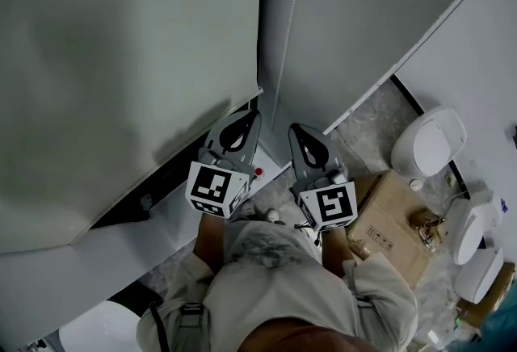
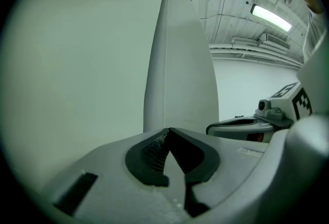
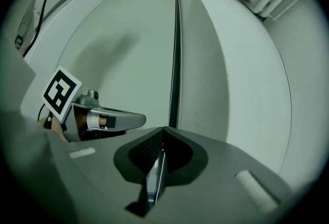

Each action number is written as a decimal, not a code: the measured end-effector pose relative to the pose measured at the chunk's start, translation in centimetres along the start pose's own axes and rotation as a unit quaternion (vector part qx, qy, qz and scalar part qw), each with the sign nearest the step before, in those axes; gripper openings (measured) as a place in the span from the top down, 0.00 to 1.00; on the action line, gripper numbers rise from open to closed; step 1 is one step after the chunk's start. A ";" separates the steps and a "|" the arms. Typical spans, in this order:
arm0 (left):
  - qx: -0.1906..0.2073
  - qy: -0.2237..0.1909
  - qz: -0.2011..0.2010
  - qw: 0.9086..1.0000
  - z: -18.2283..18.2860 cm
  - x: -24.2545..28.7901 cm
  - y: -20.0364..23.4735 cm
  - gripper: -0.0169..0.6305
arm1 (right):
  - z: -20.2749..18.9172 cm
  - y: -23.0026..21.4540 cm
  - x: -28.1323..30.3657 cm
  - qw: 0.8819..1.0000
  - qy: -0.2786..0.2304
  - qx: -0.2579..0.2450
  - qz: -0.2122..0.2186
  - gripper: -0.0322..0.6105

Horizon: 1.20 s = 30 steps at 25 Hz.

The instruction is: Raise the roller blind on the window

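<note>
Pulling step, I judge: the right gripper (image 3: 163,131) clamps the bead chain (image 3: 169,99) rising ahead of it, the left gripper (image 2: 168,131) alongside is pinched closed, and a steady downward haul likely comes next.

Roller blind (image 1: 121,60): plain pale grey-green fabric, hanging flat and filling the upper left of the head view. It is sitting mostly lowered, with its straight bottom edge running diagonally from lower left up to frame centre. Only a narrow dark strip of the window (image 1: 137,201) is showing under that edge.

Bead chain (image 1: 289,27): thin and white, hanging taut just right of the blind's side edge, beside the dark frame gap. It is running from top centre down toward frame middle. In the right gripper view it is dropping straight down the frame centre, and its lower stretch is sitting between the shut jaws of the right gripper (image 3: 163,130).
</note>
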State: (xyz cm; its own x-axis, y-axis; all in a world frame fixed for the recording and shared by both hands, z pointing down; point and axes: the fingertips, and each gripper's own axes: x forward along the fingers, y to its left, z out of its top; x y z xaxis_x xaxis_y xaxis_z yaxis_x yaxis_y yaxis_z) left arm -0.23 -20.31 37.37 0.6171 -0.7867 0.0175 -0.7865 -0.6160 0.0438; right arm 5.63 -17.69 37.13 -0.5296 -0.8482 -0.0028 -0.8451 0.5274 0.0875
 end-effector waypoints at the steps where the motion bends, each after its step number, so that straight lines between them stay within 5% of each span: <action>1: -0.001 0.001 -0.004 1.000 -0.1 0.4 0.2 0.96 | -0.2 -0.2 0.2 1.000 0.004 0.001 -0.003 0.93; 30: 0.005 0.011 -0.061 0.998 -0.9 7.3 1.7 0.83 | -1.5 -2.8 2.0 0.998 0.032 -0.004 -0.055 0.93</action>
State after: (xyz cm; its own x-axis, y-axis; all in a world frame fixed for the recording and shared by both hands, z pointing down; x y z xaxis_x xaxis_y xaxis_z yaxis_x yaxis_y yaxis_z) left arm 2.94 -27.03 38.44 0.7088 -0.7046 0.0343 -0.7055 -0.7078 0.0375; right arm 7.05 -20.89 38.35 -0.4276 -0.9025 0.0511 -0.8971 0.4307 0.0986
